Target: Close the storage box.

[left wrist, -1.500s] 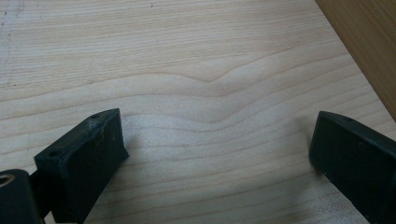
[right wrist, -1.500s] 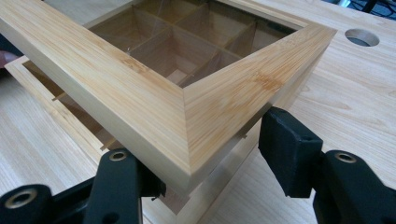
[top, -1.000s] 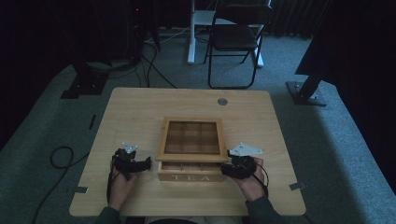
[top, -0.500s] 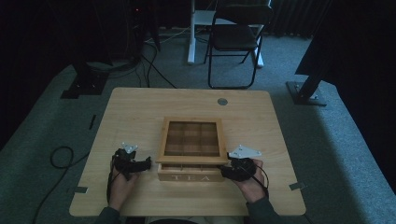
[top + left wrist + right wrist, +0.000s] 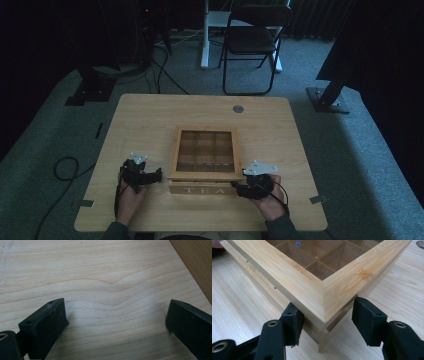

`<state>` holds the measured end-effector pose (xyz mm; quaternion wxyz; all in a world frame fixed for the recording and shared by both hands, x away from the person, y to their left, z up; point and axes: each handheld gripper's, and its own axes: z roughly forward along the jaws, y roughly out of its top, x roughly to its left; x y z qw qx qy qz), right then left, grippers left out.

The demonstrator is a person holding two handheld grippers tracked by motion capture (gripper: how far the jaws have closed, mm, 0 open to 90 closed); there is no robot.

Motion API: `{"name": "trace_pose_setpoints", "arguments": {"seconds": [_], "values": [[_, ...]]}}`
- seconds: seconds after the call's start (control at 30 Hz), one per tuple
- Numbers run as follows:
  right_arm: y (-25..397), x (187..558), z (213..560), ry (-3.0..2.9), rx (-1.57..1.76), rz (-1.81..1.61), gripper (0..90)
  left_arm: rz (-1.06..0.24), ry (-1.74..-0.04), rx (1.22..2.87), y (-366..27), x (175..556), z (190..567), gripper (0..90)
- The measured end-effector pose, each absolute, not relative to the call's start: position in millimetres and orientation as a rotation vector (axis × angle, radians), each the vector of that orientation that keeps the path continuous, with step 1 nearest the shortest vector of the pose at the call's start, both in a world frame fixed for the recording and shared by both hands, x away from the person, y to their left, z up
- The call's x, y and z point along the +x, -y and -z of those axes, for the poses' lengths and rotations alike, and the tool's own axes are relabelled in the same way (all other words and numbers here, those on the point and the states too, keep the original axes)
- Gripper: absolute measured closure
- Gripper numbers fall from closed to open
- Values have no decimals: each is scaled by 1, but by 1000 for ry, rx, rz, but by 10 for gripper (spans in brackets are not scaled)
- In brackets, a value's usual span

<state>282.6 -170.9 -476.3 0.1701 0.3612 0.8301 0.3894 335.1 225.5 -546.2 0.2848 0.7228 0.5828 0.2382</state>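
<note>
While my left gripper point(image 5: 116, 320) gapes over bare pale wooden bench point(image 5: 150, 115), my right gripper point(image 5: 327, 320) straddles, unclosed, the glass-lidded bamboo tea box's point(image 5: 205, 155) corner; compartments' contents indiscernible.

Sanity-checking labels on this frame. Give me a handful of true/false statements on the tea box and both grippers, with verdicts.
1. The left gripper is open over bare table, holding nothing. True.
2. The right gripper is clamped shut on the box lid. False: its jaws stand apart, straddling a near corner of the tea box.
3. The box lid has a clear window showing divided compartments. True.
4. The box front reads "COFFEE". False: it reads "TEA".
5. A folding chair stands on the floor beyond the table. True.
6. The left gripper touches the box. False: in the high view a gap of table separates them.
</note>
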Motion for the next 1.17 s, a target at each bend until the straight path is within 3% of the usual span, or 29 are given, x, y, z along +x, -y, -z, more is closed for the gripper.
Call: {"name": "trace_pose_setpoints", "arguments": {"seconds": [0.53, 1.17], "values": [[180, 268, 474, -2377, 1018, -1102, 421, -638, -1558, 1936, -226, 335, 546, 35], [210, 284, 462, -2214, 1164, -1251, 428, -638, -1559, 1933, -226, 335, 546, 35]]}}
